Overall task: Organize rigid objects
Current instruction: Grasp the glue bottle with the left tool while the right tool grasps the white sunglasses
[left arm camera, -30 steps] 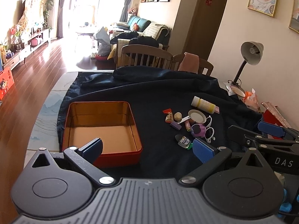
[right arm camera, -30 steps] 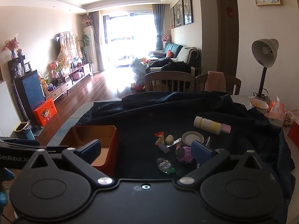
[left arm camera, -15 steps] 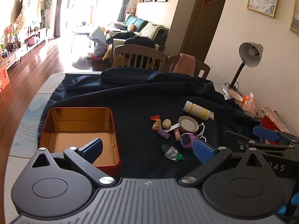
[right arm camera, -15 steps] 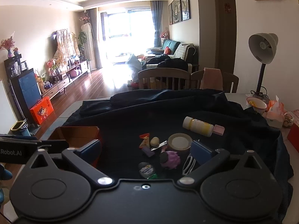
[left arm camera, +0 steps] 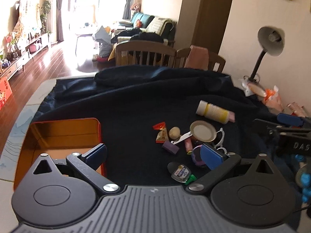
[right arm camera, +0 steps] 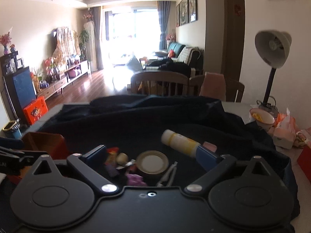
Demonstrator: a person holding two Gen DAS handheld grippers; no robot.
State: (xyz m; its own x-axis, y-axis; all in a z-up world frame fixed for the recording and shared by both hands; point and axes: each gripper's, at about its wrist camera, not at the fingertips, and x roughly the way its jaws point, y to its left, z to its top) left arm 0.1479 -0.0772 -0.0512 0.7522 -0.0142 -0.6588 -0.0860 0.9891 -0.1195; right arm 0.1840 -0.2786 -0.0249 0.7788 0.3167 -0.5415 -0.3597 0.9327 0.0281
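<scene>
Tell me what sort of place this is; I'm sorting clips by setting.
Most likely a home's open living and dining room: a sofa by the bright window, wooden dining chairs behind the cloth-covered table, and a desk lamp.

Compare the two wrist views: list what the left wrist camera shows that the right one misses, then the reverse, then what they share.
Only the left wrist view shows the inside of the red tin box, empty, and the small flat bottle with a green cap.

Only the right wrist view shows the bowl by the desk lamp and the TV cabinet along the far wall.

Both show the white and yellow bottle lying on its side, the round tin lid, the dark cloth, and open, empty jaws on both grippers.
</scene>
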